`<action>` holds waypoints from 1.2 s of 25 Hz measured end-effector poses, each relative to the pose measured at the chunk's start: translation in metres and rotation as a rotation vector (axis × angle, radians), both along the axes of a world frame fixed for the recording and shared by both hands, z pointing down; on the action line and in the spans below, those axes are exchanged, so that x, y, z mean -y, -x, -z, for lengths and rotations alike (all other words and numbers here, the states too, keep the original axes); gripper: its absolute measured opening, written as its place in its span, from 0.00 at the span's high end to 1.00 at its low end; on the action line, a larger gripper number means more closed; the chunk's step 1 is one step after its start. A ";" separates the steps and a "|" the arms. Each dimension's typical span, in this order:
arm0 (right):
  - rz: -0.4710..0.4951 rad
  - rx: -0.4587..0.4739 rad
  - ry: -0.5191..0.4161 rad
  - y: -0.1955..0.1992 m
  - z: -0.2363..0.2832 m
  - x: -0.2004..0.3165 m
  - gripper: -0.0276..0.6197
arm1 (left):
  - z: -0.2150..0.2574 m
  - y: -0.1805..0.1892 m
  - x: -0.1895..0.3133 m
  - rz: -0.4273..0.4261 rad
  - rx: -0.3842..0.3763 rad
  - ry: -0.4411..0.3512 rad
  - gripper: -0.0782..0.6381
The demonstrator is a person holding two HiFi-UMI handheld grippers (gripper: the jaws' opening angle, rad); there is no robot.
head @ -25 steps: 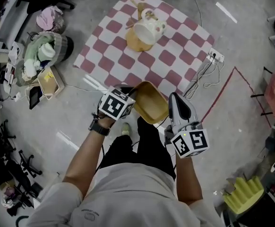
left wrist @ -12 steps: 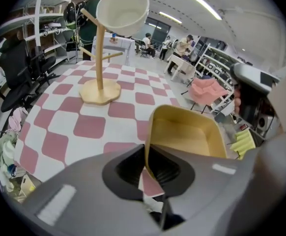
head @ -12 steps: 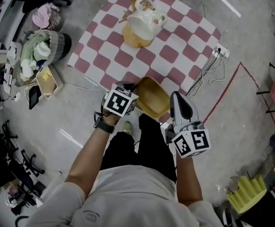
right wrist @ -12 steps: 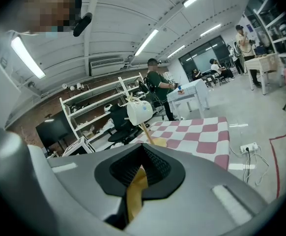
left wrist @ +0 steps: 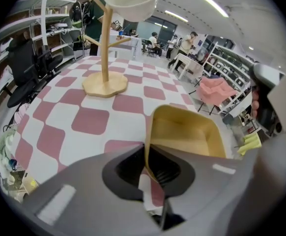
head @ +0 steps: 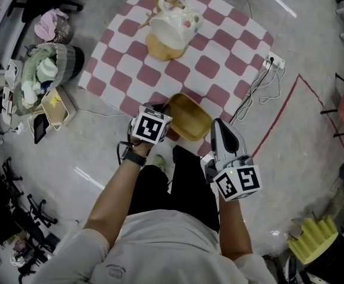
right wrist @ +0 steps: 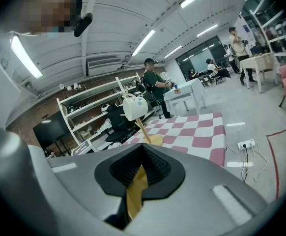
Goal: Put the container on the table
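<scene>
Hanging between the two grippers, the yellow container point(head: 190, 120) is tilted over the near edge of the checkered counter point(head: 222, 43). The left gripper point(left wrist: 148, 168) has its jaws pinched on one thin wall. The right gripper point(right wrist: 137, 181) has its jaws clamped on the other side.

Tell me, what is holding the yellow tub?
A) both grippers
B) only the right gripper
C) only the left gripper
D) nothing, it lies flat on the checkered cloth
A: the left gripper and the right gripper each have their jaws shut on a rim of the yellow tub.
</scene>
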State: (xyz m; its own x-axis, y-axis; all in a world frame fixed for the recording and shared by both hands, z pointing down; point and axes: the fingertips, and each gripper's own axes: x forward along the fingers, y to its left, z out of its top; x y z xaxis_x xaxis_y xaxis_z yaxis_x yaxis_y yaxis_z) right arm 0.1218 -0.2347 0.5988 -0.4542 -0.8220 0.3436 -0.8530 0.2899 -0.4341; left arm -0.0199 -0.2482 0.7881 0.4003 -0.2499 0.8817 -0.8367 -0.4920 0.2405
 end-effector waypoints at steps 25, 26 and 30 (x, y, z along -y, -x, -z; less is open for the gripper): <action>-0.001 0.000 -0.012 0.015 0.038 -0.020 0.94 | 0.052 0.025 0.003 0.107 -0.044 -0.091 0.84; -0.002 -0.001 -0.012 0.016 0.043 -0.023 0.94 | 0.062 0.025 0.002 0.109 -0.054 -0.103 0.84; -0.005 -0.010 -0.016 0.022 0.066 -0.033 0.94 | 0.101 0.025 -0.007 0.102 -0.094 -0.145 0.85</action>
